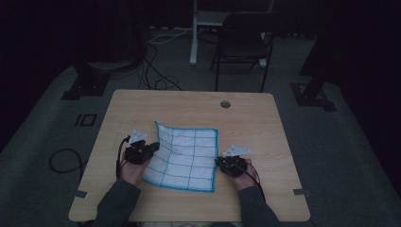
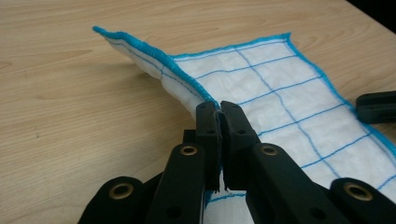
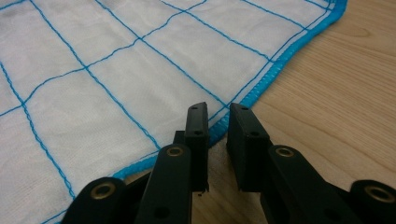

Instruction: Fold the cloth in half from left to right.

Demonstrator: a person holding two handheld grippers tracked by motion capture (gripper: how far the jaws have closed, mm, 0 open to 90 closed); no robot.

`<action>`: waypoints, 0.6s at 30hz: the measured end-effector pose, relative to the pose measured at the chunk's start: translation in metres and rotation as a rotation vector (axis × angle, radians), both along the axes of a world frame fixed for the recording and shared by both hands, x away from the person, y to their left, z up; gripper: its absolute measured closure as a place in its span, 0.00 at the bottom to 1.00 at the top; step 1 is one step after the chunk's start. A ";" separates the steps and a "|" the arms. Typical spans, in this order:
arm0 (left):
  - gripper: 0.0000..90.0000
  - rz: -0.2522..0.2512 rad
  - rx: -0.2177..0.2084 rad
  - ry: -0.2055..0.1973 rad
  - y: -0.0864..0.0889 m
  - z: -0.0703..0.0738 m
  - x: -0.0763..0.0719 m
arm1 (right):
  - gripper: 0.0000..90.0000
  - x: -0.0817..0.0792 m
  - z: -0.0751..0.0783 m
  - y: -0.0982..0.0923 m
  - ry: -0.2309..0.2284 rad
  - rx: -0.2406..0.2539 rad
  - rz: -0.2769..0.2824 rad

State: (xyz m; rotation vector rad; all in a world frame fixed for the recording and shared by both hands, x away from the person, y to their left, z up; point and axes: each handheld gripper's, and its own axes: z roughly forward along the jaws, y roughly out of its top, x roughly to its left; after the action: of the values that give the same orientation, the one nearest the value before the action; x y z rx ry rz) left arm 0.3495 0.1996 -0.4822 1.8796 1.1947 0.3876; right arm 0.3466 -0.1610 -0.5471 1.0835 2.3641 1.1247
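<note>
Cloth lies on table, chair well behind.

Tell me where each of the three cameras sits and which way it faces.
High view: above the near side, facing forward and down on the table and checked cloth; forearms, hands, both grippers.
Left gripper view: rides the left gripper, looking along jaws shut on the cloth's raised blue edge.
Right gripper view: rides the right gripper, looking along parted jaws at the cloth's hem, not gripping.
Shared: cloth and wooden tabletop in every view.
</note>
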 end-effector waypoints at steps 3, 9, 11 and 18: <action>0.97 -0.016 -0.003 -0.001 -0.003 0.004 0.000 | 0.87 0.000 0.000 0.000 0.000 0.000 0.000; 0.97 -0.041 -0.004 -0.012 -0.011 0.010 0.000 | 0.87 0.000 0.000 0.000 0.001 0.001 0.000; 0.97 -0.051 -0.002 -0.015 -0.014 0.012 0.000 | 0.87 0.000 0.000 0.000 0.001 0.002 -0.001; 0.97 -0.085 -0.009 -0.026 -0.027 0.019 -0.001 | 0.87 0.000 0.000 0.000 0.003 0.004 -0.001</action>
State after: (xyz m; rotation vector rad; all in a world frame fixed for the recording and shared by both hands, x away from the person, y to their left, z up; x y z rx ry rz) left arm 0.3483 0.1730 -0.4633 1.9055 1.0939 0.3580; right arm 0.3467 -0.1611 -0.5472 1.0878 2.3642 1.1286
